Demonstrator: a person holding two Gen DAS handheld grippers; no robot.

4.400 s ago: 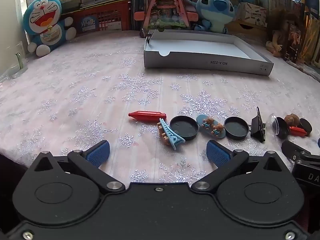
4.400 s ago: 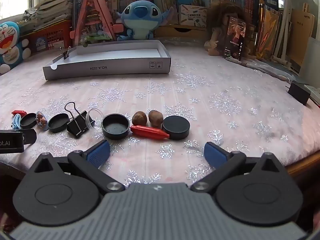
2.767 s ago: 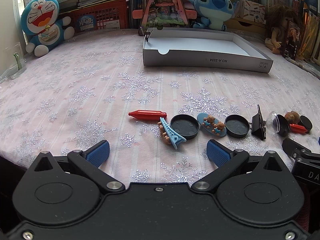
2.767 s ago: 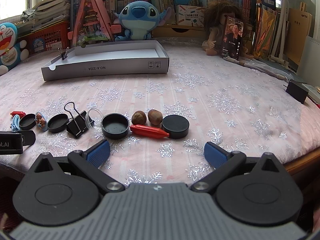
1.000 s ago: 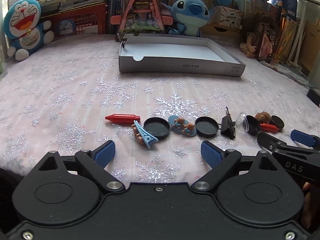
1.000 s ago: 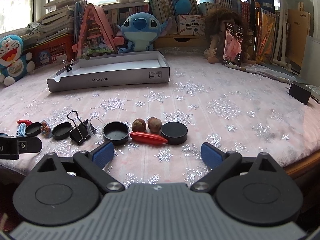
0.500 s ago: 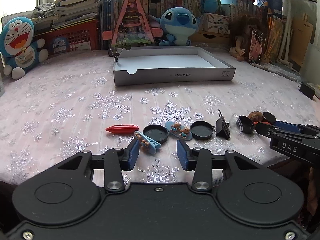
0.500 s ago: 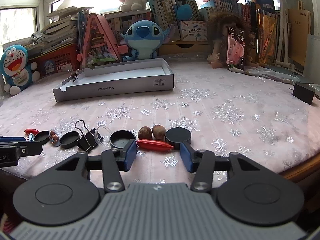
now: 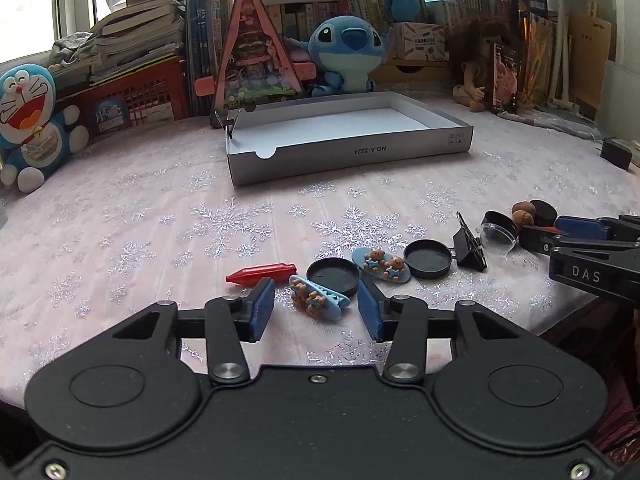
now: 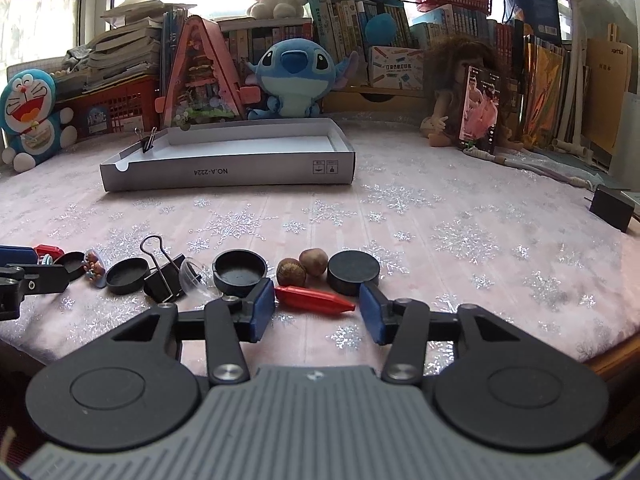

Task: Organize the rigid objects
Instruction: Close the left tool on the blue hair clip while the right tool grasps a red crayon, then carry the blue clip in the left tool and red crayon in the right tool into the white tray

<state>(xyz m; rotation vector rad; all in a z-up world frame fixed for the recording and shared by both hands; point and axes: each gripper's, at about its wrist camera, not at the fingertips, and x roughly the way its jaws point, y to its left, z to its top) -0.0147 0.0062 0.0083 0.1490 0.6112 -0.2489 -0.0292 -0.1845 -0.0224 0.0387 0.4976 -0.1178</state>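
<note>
Left wrist view, right edge: right gripper [image 9: 576, 236] cut off; nuts [image 9: 524, 213] partly hidden behind it. Right wrist view, left edge: left gripper [image 10: 16, 270] cut off, hiding most of blue clip [image 10: 47, 258].

Rig appearance: two handheld two-finger grippers, seen from their own wrist cameras.

Left gripper [image 9: 316, 307]: matte black housing, two raised round discs on top, black linkage arms with silver pivot pins, small silver screws at the centre and lower corners, blue pads on the fingers [image 9: 262, 308]. Right gripper [image 10: 317, 307]: same black linkages, discs, pins and blue pads, but a ribbed grey body panel with a small pale emblem. In the left view its black side reads "DAS" in white.
</note>
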